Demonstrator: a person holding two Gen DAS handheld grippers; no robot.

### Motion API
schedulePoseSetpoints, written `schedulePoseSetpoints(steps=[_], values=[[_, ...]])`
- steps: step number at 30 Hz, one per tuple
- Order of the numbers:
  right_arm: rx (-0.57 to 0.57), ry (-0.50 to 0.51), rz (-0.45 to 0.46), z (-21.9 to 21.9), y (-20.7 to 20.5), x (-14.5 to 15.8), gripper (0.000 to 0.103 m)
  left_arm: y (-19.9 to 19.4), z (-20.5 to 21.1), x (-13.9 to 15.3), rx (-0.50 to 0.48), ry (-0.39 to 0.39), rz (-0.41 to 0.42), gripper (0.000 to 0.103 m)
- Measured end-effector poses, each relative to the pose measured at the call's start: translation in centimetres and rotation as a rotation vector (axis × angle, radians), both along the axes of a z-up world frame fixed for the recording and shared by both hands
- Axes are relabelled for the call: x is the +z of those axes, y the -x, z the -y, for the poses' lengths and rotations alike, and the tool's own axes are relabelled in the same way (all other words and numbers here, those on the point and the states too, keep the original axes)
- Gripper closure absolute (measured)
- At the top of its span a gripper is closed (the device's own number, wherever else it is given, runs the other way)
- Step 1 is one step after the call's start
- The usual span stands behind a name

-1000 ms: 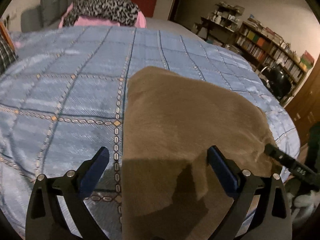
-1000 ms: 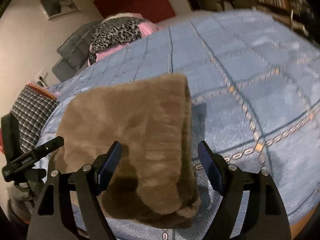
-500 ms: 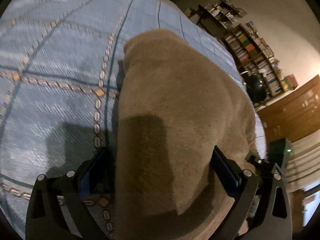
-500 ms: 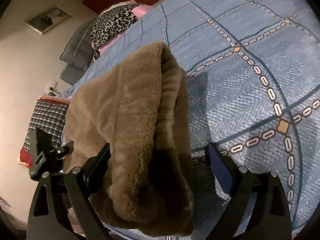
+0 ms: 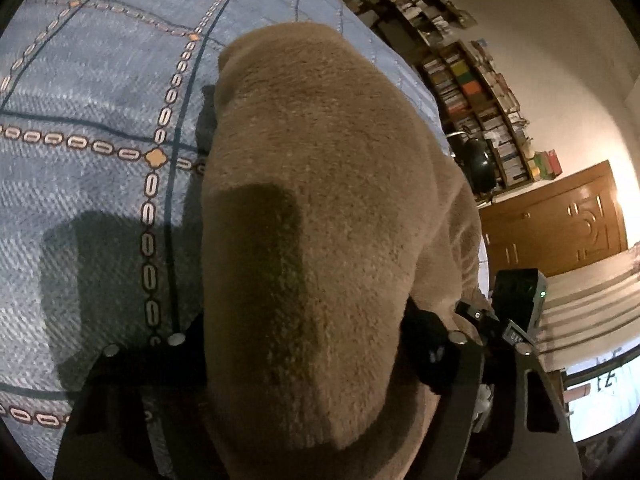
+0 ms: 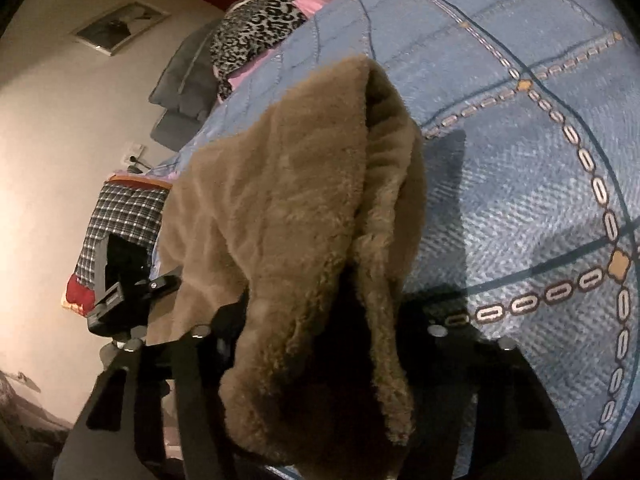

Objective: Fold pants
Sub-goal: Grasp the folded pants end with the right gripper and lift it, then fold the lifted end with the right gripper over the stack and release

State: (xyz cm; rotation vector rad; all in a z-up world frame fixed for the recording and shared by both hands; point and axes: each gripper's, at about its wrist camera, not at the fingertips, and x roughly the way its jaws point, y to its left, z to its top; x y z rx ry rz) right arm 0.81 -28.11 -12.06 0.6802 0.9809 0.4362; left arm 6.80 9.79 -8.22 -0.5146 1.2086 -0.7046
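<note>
- Left wrist view: the brown fleece pants (image 5: 320,208) fill the middle, lying folded on the blue patterned bed (image 5: 92,92).
- The left tool (image 5: 304,344) has come down over the near end of the pants; its two arms show at 8 and 4 o'clock with the cloth bulging between them. The fingertips are hidden, so I cannot tell if they pinch.
- At 4 o'clock the right tool (image 5: 508,312) shows as a black body at the pants' far edge.
- Bookshelves (image 5: 480,92) stand at 1 o'clock, a wooden door (image 5: 560,220) at 3 o'clock.
- Right wrist view: the pants (image 6: 296,208) lie in thick layers, the stacked edges facing 3 o'clock.
- The right tool (image 6: 320,332) straddles the near corner; its fingers are buried in fleece, so its grip cannot be told.
- The left tool (image 6: 128,296) sits at 9 o'clock, at the pants' other edge.
- A leopard-print cloth (image 6: 260,20) lies at 11 o'clock on the bed (image 6: 520,160), a plaid cloth (image 6: 120,216) at 9 o'clock.
</note>
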Motion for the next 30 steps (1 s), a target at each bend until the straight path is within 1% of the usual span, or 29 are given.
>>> schedulePoseSetpoints(steps=[2, 5, 9, 13, 17, 21, 26, 30], values=[[0.005, 0.009, 0.025, 0.0, 0.4, 0.5, 0.053, 0.2, -0.1, 0.5, -0.007, -0.001, 0.021, 0.038], [0.007, 0.022, 0.071, -0.1, 0.6, 2.0, 0.057, 0.6, -0.4, 1.4, -0.014, 0.006, 0.060, 0.043], [-0.002, 0.032, 0.129, 0.2, 0.2, 4.2, 0.057, 0.4, 0.2, 2.9, -0.010, 0.013, 0.095, 0.044], [-0.026, 0.038, 0.184, 1.6, -0.7, 6.2, 0.057, -0.8, 1.4, 5.1, -0.012, 0.021, 0.156, 0.044], [-0.066, 0.060, 0.231, 3.7, -3.0, 7.8, 0.057, -3.9, 4.0, 6.8, -0.025, 0.024, 0.204, 0.044], [-0.112, 0.100, 0.266, 6.5, -6.5, 8.9, 0.057, -7.8, 7.0, 7.7, -0.039, 0.028, 0.239, 0.044], [-0.151, 0.133, 0.285, 9.9, -10.9, 8.9, 0.057, -12.7, 10.7, 7.8, -0.050, 0.026, 0.271, 0.044], [-0.158, 0.204, 0.299, 11.7, -15.1, 8.6, 0.057, -17.5, 14.8, 7.9, -0.045, 0.023, 0.273, 0.044]])
